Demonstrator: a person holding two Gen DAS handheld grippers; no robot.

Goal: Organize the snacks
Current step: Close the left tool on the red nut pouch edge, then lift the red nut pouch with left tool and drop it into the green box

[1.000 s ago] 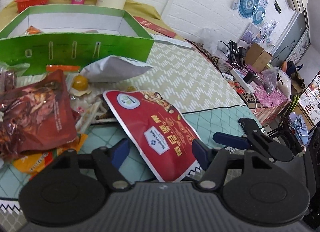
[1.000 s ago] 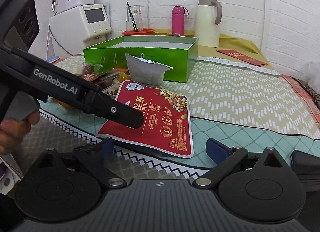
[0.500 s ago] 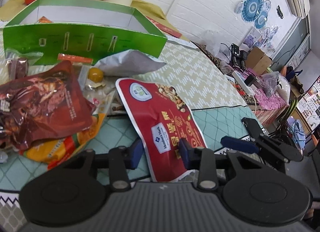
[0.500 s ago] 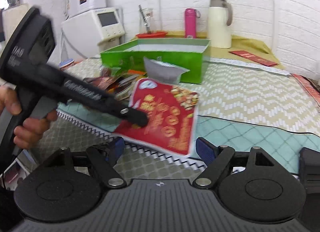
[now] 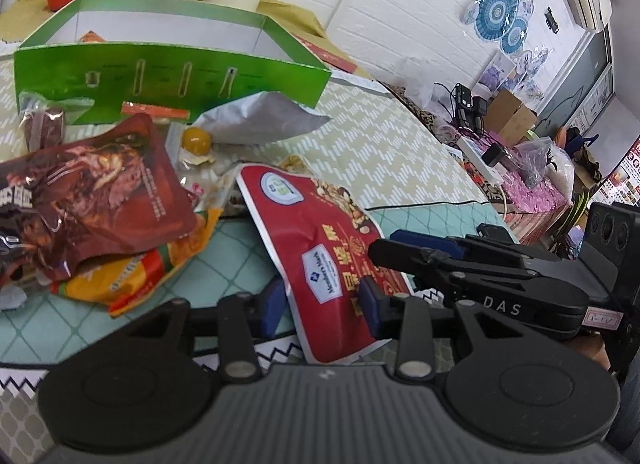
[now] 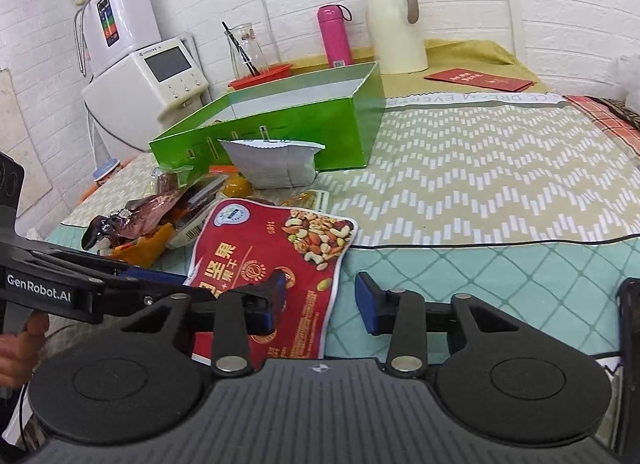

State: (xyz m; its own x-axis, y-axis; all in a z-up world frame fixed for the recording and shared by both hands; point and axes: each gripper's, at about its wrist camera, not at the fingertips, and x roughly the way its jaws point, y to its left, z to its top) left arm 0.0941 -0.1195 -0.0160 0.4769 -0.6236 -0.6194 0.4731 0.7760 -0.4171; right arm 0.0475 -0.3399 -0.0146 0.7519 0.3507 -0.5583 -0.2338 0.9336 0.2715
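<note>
Left wrist: left tongs (image 5: pixel 322 302) pinch red nut pouch (image 5: pixel 316 252); right wrist: right tongs (image 6: pixel 320 300) wide.

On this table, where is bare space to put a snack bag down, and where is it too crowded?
Free: the zigzag cloth right of the green box, and the teal cloth right of the red nut bag. Crowded: the wrapper pile in front of the box.

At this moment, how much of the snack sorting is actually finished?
Barely begun: only a glimpse of orange packaging shows inside the green box. In hand: the left gripper is shut on the red nut bag, the right gripper open beside it. Left: the brown pouch, silver bag and orange packet outside.
</note>
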